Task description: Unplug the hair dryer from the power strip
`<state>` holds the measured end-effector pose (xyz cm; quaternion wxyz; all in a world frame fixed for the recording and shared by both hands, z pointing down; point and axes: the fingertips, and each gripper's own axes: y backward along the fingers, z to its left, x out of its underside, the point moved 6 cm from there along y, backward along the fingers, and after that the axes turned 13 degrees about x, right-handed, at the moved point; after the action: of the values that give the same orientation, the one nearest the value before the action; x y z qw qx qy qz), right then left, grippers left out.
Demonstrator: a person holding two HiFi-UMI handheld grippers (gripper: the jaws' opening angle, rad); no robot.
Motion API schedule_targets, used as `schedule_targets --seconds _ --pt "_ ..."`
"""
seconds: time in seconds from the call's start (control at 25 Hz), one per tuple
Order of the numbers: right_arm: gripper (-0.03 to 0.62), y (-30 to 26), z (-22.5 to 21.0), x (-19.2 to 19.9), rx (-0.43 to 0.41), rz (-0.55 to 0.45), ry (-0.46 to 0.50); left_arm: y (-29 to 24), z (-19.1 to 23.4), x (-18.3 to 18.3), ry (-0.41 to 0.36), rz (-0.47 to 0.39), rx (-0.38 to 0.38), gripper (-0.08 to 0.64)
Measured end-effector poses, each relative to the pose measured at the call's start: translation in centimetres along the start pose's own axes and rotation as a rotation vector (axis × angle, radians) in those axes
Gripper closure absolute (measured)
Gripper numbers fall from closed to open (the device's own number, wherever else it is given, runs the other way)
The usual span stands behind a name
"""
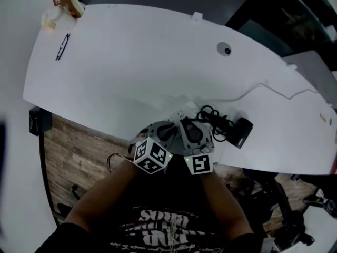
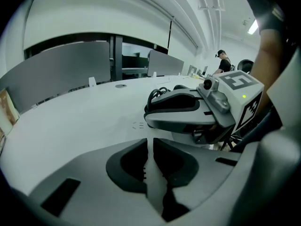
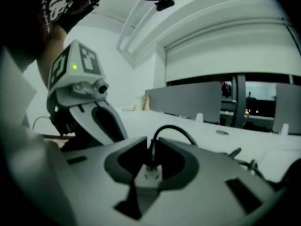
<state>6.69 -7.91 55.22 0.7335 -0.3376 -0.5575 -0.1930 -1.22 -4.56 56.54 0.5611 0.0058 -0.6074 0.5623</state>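
- The right tongs are closing narrowly around the black plug, which is sitting upright in what looks like the white power strip.
- The left tongs are standing nearly together just beside the power strip. A pale band is showing in their gap, and whether that is the strip's edge or bare worktop is not clear.
- The hair dryer is lying to the right of the power strip, near the front edge of the worktop.
- To do this step well, the right tongs should be gripping the plug body rather than the cord and pulling straight out, while the left tongs are pinning the strip so it is not lifting.
- The dryer's cord is looping in a tangle just right of the power strip and may be snagging the pull.
- Far left of the power strip, glasses and a paper bag are resting well clear.
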Motion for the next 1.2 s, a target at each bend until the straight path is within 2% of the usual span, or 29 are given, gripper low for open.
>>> schedule_targets --seconds 0.16,0.36,0.56,0.76,0.84,0.92,1.08,1.2 --pt "0.497 0.6 0.0 0.2 0.025 0.004 -0.040 0.1 0.3 0.0 0.021 -0.005 0.003 0.492" --pt "0.485 1.0 0.0 0.9 0.010 0.098 -0.081 0.0 0.6 0.1 0.038 -0.007 -0.008 0.494" --pt "0.482 -0.5 0.2 0.3 0.003 0.208 -0.052 -0.2 0.6 0.2 0.036 -0.009 -0.019 0.492" --pt "0.477 -0.6 0.1 0.7 -0.006 0.253 -0.068 -0.3 0.6 0.3 0.040 -0.010 -0.023 0.492" --pt "0.449 -0.7 0.1 1.6 -0.020 0.289 -0.062 -0.3 0.7 0.3 0.039 -0.008 -0.021 0.492" --pt "0.451 -0.4 0.3 1.9 -0.029 0.298 -0.061 -0.4 0.5 0.4 0.041 -0.005 -0.012 0.492" --pt "0.449 -0.3 0.5 1.8 -0.035 0.277 0.003 -0.5 0.6 0.5 0.042 -0.005 -0.007 0.492" --pt "0.426 0.8 0.3 1.7 -0.057 0.265 -0.015 -0.6 0.5 0.5 0.027 -0.006 -0.013 0.492"
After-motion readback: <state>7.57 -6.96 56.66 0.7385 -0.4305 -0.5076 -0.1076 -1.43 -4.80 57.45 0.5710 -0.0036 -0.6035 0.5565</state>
